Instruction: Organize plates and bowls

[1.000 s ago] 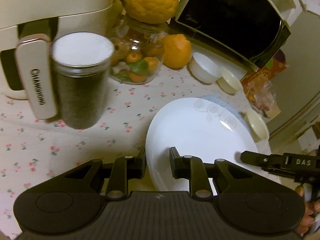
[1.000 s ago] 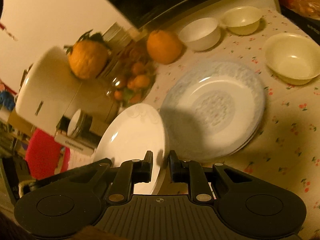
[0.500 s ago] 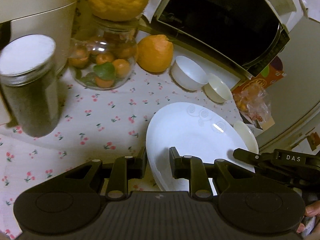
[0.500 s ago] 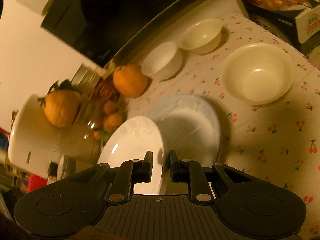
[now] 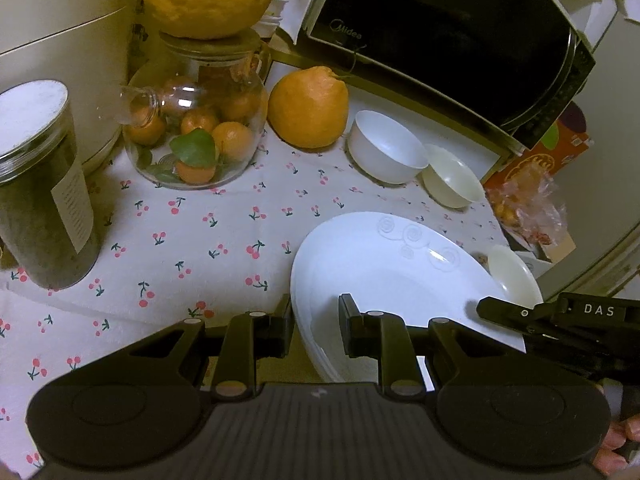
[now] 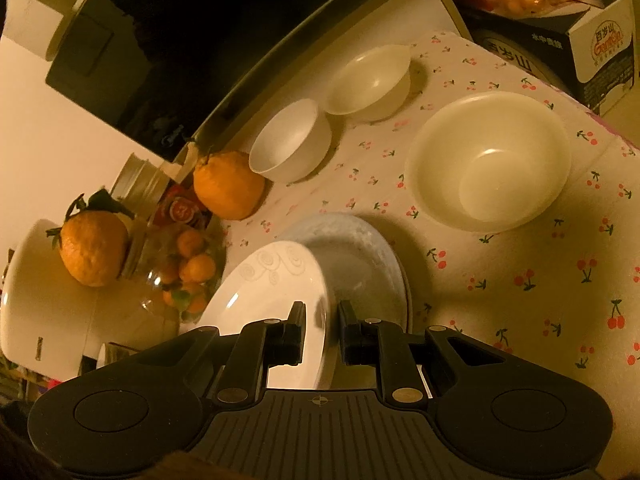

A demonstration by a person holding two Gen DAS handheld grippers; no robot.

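White plate [image 5: 384,276]: gripped at opposite rims by both tools, tilted above the blue-rimmed plate [image 6: 368,256]; swirl pattern on the far edge.
Left gripper [image 5: 315,330]: narrow, clamped on the plate's near-left rim, one finger over and one under the edge.
Right gripper [image 6: 320,330]: narrow, clamped on the plate's right rim; seen in the left view as a black arm marked DAS at the plate's right side.
Blue-rimmed plate: flat on the cherry-print tablecloth [image 5: 192,240], directly beneath the white plate; contact between the two hard to judge, possibly a small gap.
Large cream bowl [image 6: 490,160]: on the cloth, beyond and right of the plates, apart from them.
White bowl [image 5: 386,152], small cream bowl [image 5: 452,176]: side by side near the microwave [image 5: 448,36].
Glass jar [image 5: 196,120]: holding small oranges, left of the plates.
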